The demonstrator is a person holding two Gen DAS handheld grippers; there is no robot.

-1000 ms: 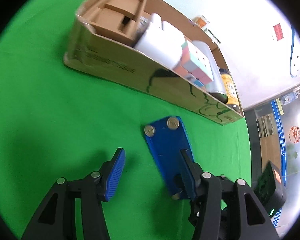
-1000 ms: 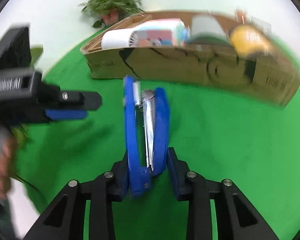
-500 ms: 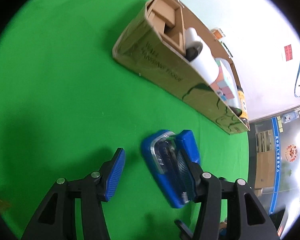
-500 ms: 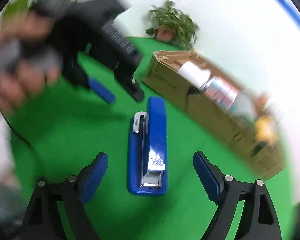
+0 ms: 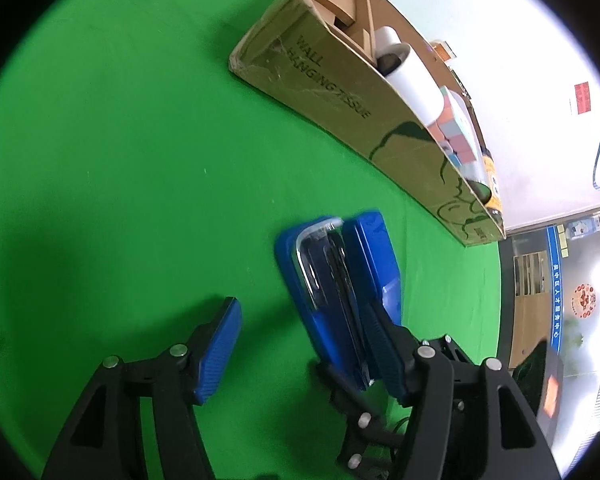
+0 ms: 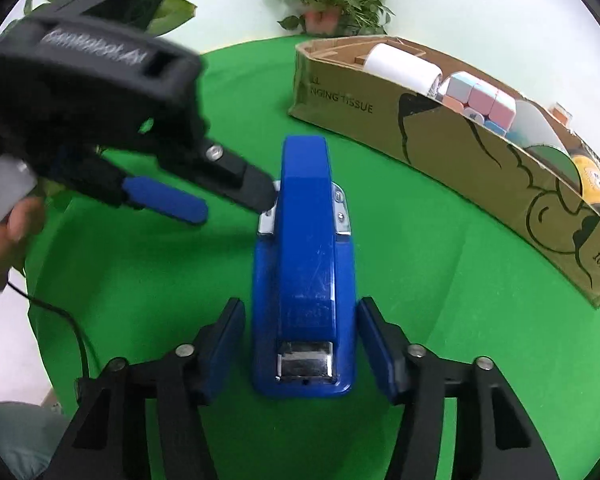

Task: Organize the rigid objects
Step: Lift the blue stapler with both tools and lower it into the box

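A blue stapler (image 6: 306,264) lies on the green table, its metal head toward me in the right wrist view. My right gripper (image 6: 302,346) is open and straddles its near end without touching it. My left gripper (image 5: 304,348) is open; its right finger (image 5: 384,344) rests against the stapler (image 5: 340,280), which shows side-on there. In the right wrist view the left gripper (image 6: 220,196) reaches the stapler's far left side. A long cardboard box (image 6: 460,152) holds a white roll (image 6: 400,68), a pastel cube (image 6: 480,100) and a yellow can (image 6: 596,188).
The cardboard box (image 5: 340,80) lies along the table's far side, with brown inserts at one end. Potted plants (image 6: 332,4) stand behind the table. A person's hand (image 6: 4,236) holds the left gripper. Open green surface lies left of the stapler.
My right gripper has opened, let go of the stapler and drawn back; the stapler now lies flat on the table. My left gripper has closed in against its far side.
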